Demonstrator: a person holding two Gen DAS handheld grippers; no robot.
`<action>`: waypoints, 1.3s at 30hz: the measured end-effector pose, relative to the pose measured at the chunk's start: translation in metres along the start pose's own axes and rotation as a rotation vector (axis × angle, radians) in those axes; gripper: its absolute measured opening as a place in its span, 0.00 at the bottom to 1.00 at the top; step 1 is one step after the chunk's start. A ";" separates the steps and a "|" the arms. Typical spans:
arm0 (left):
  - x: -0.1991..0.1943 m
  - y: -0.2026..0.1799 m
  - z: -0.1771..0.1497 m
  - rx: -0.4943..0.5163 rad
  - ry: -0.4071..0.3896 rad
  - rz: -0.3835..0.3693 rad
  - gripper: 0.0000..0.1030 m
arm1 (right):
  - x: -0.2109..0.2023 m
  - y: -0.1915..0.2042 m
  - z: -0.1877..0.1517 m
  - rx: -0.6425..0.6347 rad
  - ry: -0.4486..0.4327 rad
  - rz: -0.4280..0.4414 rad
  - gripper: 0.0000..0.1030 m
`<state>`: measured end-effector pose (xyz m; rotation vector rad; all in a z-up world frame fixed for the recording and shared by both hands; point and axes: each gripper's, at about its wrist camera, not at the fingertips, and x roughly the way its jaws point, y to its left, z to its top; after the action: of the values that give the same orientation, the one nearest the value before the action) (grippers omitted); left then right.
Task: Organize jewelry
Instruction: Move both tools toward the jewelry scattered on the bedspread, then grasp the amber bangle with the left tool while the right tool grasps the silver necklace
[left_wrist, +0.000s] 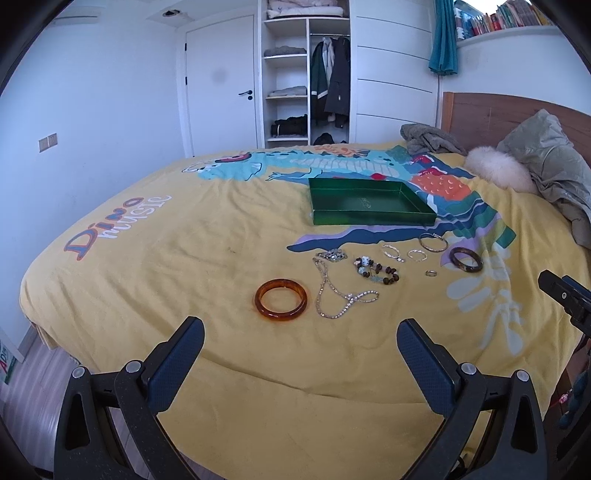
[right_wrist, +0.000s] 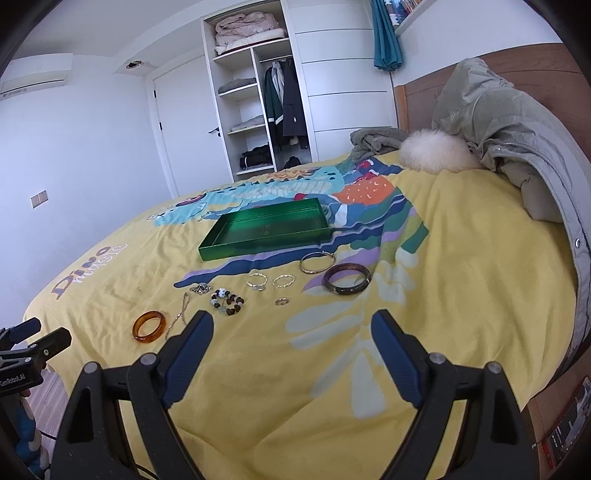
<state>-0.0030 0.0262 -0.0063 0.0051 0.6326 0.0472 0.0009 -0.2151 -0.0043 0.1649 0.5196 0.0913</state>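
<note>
— Where's the jewelry right now?

— All of it lies loose on the yellow bedspread (left_wrist: 166, 258), in a scattered row in front of the green tray (left_wrist: 369, 206). Nothing sits inside the tray as far as I can see.

— What pieces can you pick out?

— Nearest the left side, an amber bangle (left_wrist: 281, 298), and just beside it a silver chain necklace (left_wrist: 340, 295) looping up toward a small silvery cluster. Then a beaded bracelet (left_wrist: 376, 271) with dark and pale beads, two thin silver bracelets (left_wrist: 404, 253) side by side, a small ring (left_wrist: 431, 273), a thin gold-toned bangle (left_wrist: 433, 242) closest to the tray's corner, and a dark brown bangle (left_wrist: 466, 260) at the far right.

— And the grippers?

— Both hang above the near edge of the bed, touching nothing. The left gripper (left_wrist: 301, 332) has its jaws spread wide, roughly facing the amber bangle and the chain. The right gripper (right_wrist: 291, 328) is spread wide too, holding nothing, with the ring and beaded bracelet ahead of it.

— Anything else on the bed?

— A grey-green jacket (right_wrist: 498, 122) with a fluffy white fur trim (right_wrist: 436, 151) heaped by the wooden headboard (left_wrist: 476, 114), and an open wardrobe (left_wrist: 306, 74) behind.
</note>
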 end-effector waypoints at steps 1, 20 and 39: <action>0.002 0.002 0.000 0.000 0.006 0.004 1.00 | -0.004 0.000 0.001 0.005 0.007 0.006 0.85; 0.091 0.055 0.000 -0.060 0.152 0.006 0.81 | 0.059 0.030 -0.009 -0.025 0.169 0.211 0.84; 0.219 0.086 0.004 -0.069 0.356 -0.069 0.47 | 0.200 0.129 -0.021 -0.232 0.420 0.412 0.47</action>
<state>0.1723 0.1217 -0.1313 -0.0938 0.9861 0.0025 0.1568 -0.0601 -0.0966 0.0216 0.8832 0.5956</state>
